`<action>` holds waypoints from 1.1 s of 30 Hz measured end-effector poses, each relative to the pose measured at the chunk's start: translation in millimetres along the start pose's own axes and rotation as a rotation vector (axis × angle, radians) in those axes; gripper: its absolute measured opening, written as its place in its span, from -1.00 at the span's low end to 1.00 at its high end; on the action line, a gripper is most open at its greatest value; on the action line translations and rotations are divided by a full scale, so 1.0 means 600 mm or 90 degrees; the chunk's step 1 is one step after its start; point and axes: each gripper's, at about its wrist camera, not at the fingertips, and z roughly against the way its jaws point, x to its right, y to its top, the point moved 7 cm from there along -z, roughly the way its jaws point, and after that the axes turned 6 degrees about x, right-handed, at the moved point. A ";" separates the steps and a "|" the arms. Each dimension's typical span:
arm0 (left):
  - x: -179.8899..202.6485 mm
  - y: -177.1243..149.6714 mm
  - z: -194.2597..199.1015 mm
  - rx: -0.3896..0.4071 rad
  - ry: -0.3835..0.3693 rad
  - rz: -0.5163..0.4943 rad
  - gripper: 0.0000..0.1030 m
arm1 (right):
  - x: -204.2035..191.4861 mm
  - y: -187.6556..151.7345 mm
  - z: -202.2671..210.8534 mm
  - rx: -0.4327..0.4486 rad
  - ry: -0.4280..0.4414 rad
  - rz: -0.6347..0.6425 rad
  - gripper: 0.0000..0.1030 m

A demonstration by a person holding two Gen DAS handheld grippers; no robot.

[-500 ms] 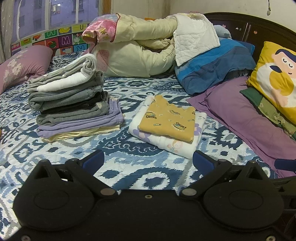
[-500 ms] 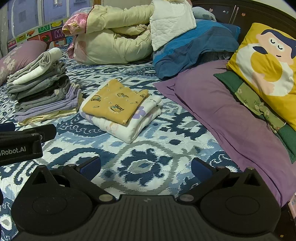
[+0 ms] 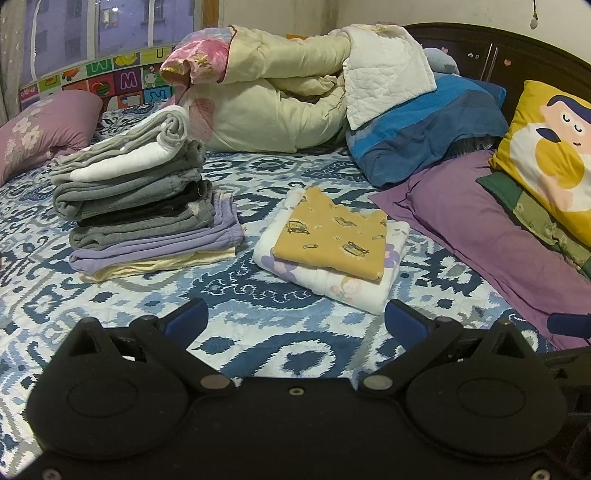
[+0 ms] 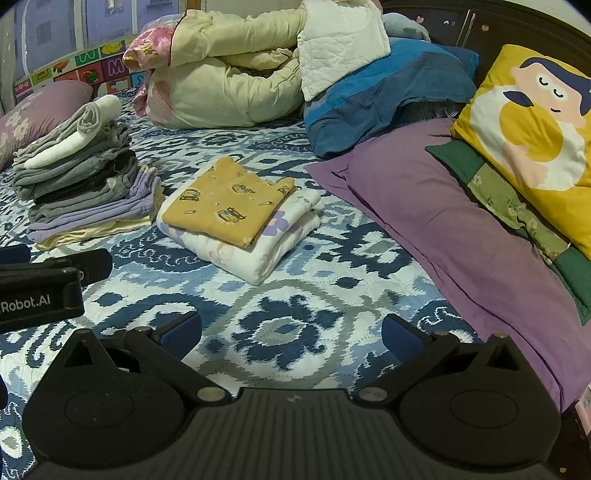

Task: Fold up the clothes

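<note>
A bed covered by a blue-and-white patterned quilt [image 3: 258, 306] fills both views, with a dark headboard [image 3: 498, 48] behind and a window [image 3: 92, 33] to the far left. Taking the small folded pile with the yellow printed garment [image 3: 332, 236] on top as the landmark: a heaped cream comforter [image 3: 266, 99] lies well behind it, a blue bundle [image 3: 424, 136] behind and to its right, a purple pillow [image 3: 487, 236] to its right with a yellow cartoon cushion [image 3: 550, 155] beyond that, and a tall stack of folded grey, lilac and pale yellow clothes [image 3: 140, 199] just to its left, apart from it. The yellow garment rests on a folded white floral piece [image 3: 332, 284], both squared up. The folding looks largely done: two neat piles stand and no loose garment shows on the open quilt, so what is left, if anything, lies out of view. The left gripper [image 3: 295, 321] hovers over bare quilt in front of the landmark pile, fingers spread wide with nothing between them; the right gripper [image 4: 291, 332] likewise hangs released and empty, nearer than the pile, with the left tool's body visible at the left edge of its view. Against the frame half a second back, both views match closely: piles, bedding and spread fingers are unchanged, and the cameras have barely shifted.
</note>
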 end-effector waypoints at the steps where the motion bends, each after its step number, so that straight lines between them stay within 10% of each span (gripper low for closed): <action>1: -0.001 -0.001 0.004 0.000 0.000 0.000 0.99 | 0.000 0.000 0.000 0.001 0.000 0.000 0.99; 20: -0.005 -0.010 -0.010 0.002 -0.016 0.027 1.00 | 0.002 -0.004 -0.017 0.014 -0.003 -0.010 0.99; 33: -0.016 0.001 -0.107 -0.043 -0.040 0.015 0.99 | 0.019 -0.030 -0.111 0.037 -0.012 -0.160 0.99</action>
